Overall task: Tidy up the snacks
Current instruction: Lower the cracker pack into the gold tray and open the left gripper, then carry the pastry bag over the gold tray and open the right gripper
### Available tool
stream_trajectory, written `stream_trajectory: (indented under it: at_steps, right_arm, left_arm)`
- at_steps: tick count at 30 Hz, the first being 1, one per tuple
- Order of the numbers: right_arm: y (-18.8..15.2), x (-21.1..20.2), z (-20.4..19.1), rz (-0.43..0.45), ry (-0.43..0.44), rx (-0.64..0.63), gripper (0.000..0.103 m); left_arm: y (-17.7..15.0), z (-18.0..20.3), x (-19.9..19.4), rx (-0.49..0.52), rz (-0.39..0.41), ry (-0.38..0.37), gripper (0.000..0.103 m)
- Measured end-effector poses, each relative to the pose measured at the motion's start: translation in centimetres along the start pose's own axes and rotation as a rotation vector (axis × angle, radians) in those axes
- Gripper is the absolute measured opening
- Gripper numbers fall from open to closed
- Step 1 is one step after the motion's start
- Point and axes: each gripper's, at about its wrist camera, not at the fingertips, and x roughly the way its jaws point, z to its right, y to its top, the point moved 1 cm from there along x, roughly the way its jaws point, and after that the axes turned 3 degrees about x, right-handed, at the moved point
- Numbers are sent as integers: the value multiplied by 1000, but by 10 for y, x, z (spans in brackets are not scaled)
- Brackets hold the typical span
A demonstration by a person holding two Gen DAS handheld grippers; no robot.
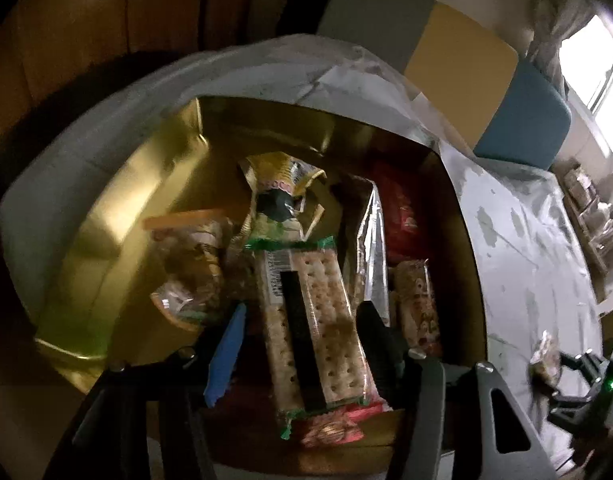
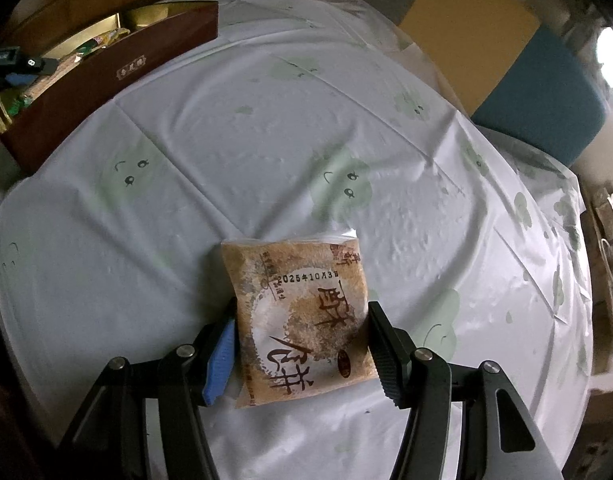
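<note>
In the left wrist view my left gripper point(image 1: 302, 312) hangs over a gold-lined box point(image 1: 118, 216) full of snacks. A long cracker pack point(image 1: 310, 320) with a green edge lies between its fingers; the jaws stand wide and do not press it. In the right wrist view my right gripper point(image 2: 302, 312) is closed on a brown pastry packet point(image 2: 302, 320) with Chinese writing, both pads touching its sides just above the tablecloth. The box point(image 2: 106, 76) shows dark brown outside at the far left. The right gripper point(image 1: 578, 368) also shows with the packet point(image 1: 546, 356) at the lower right.
Inside the box lie a red packet point(image 1: 402, 216), a yellow wrapper point(image 1: 282, 180), a clear bag of nuts point(image 1: 190, 264) and a small bar point(image 1: 418, 304). A white tablecloth point(image 2: 266, 140) with green blobs covers the round table. A cushioned chair point(image 2: 538, 92) stands beyond the far edge.
</note>
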Motion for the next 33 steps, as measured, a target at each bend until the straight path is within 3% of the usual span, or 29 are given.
stream_trajectory:
  at_steps: [5, 8, 14, 25, 33]
  right_arm:
    - [0, 0, -1, 0, -2, 0, 60]
    - [0, 0, -1, 0, -6, -2, 60]
    - [0, -1, -2, -2, -15, 2, 60]
    - [1, 3, 8, -27, 24, 69, 60]
    - [0, 1, -2, -10, -20, 24, 60]
  left_arm:
    - [-6, -5, -16, -6, 56, 59, 58]
    - [-8, -3, -13, 51, 48, 153, 58]
    - [-15, -4, -13, 71, 49, 185, 58]
    - [-24, 1, -34, 72, 96, 148, 58]
    - [-28, 8, -45, 91, 121, 131, 58]
